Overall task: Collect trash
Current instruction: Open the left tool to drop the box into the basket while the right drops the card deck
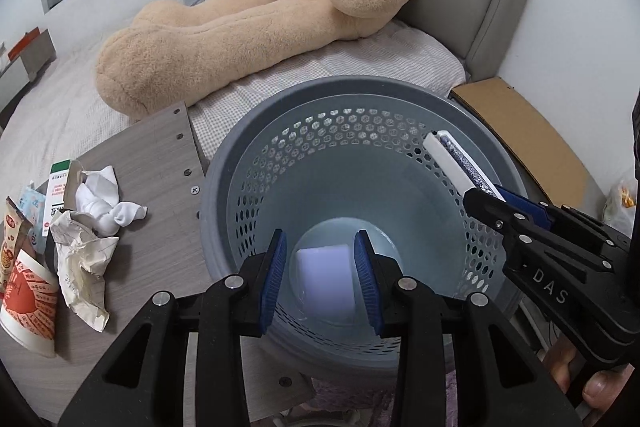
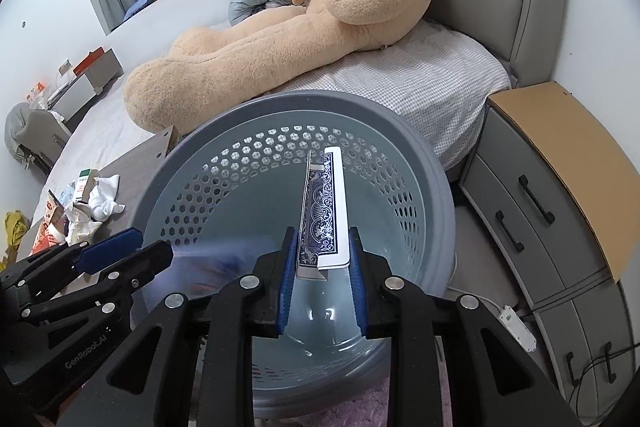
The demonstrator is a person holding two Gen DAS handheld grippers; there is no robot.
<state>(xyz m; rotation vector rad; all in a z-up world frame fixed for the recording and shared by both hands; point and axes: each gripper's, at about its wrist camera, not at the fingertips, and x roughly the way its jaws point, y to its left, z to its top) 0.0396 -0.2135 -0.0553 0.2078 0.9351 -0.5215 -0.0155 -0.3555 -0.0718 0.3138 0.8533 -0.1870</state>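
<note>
Bedroom clutter frames the job: a grey perforated wastebasket (image 1: 352,131) stands between a wooden tabletop (image 1: 160,147) and the bed (image 1: 360,67).

Nearest the left wrist camera, the left claw (image 1: 320,281) hangs over the basket mouth with its jaws narrowly parted and nothing pressed between the pads; a pale, blurred item (image 1: 326,281) shows between the fingers, and I judge it is dropping or already lying on the basket floor.

The right claw (image 2: 322,269) is also over the basket, its jaws narrow around a blue patterned card box (image 2: 322,215) standing on end between the pads. Whether the pads clamp it or have let go cannot be told for sure; it looks barely held.

Further left, on the tabletop, trash remains: crumpled paper (image 1: 82,267), a white tissue wad (image 1: 108,203), a red printed paper cup (image 1: 30,303) and small wrappers (image 1: 24,223).

Beyond, a large teddy bear (image 1: 260,11) sprawls across the bed, a nightstand (image 2: 552,195) beside it.

By my reading the task is partly done: one item in, one about to go, and the tabletop pile not yet collected.
</note>
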